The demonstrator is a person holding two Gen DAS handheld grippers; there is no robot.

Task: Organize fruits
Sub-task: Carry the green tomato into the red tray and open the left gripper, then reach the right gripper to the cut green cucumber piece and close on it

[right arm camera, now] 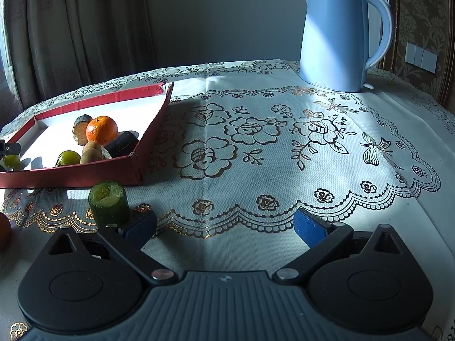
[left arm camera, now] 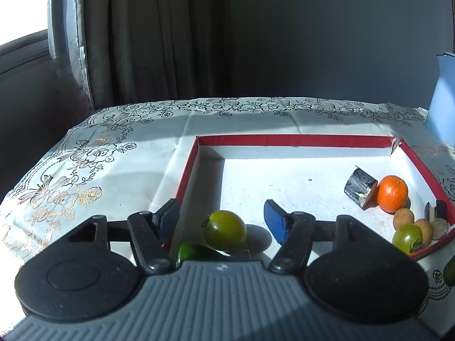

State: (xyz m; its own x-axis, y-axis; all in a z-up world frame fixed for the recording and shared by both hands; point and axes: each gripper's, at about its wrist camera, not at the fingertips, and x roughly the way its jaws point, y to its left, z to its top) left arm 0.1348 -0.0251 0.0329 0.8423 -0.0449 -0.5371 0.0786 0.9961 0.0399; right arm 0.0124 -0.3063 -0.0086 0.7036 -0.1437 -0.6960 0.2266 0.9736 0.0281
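A green tomato [left arm camera: 224, 230] lies in the near left corner of the red-walled tray [left arm camera: 284, 139]. My left gripper [left arm camera: 221, 213] stands open around it, with both blue pads clear of its skin. Under the gripper body another green fruit [left arm camera: 193, 251] shows only in part. At the tray's right end lie a mandarin [left arm camera: 392, 193], a dark cut piece [left arm camera: 359, 189], small brown fruits [left arm camera: 403, 218] and a second green tomato [left arm camera: 408, 238]. My right gripper [right arm camera: 223, 223] is open above the tablecloth with nothing between its fingers. A cut cucumber piece [right arm camera: 109, 203] stands just beyond its left finger.
A blue kettle [right arm camera: 338, 37] stands at the table's far right. A reddish-orange fruit [right arm camera: 4, 233] peeks in at the left edge on the cloth. Curtains and a wall lie behind the table. The flowered tablecloth [right arm camera: 256, 142] spreads to the right of the tray.
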